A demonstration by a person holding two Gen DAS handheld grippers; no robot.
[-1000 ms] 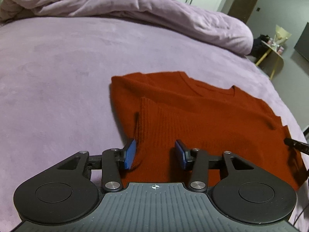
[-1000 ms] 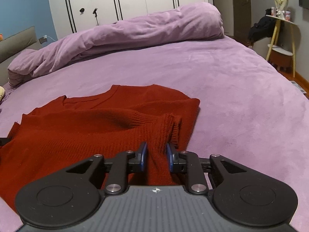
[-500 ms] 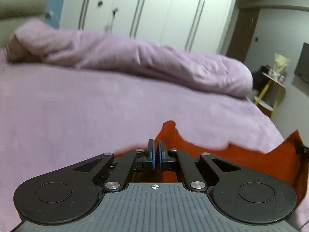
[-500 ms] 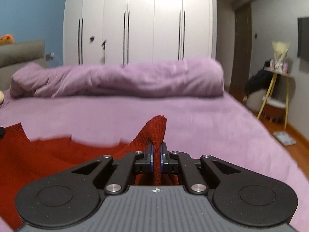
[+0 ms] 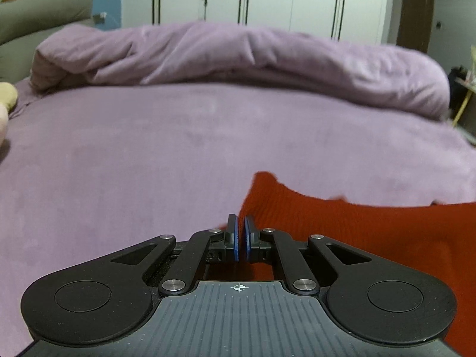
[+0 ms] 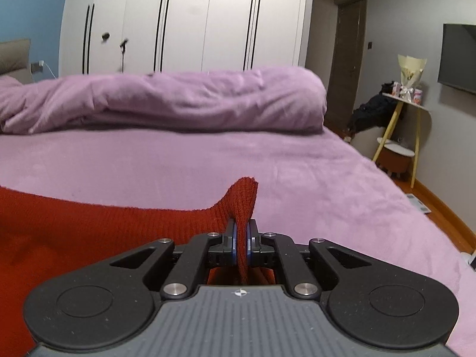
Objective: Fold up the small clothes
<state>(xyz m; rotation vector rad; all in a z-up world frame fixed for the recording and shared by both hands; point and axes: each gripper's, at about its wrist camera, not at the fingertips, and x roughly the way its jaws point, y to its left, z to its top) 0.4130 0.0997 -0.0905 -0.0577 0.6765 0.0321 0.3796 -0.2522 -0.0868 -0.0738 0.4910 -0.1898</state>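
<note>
My left gripper and right gripper each pinch a sweater corner at twelve o'clock; thin bites might slip, collapsing the fold.

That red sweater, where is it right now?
The red sweater is stretched above the purple bed, pinched at its right end by the right tool and at its left by the left tool.
</note>
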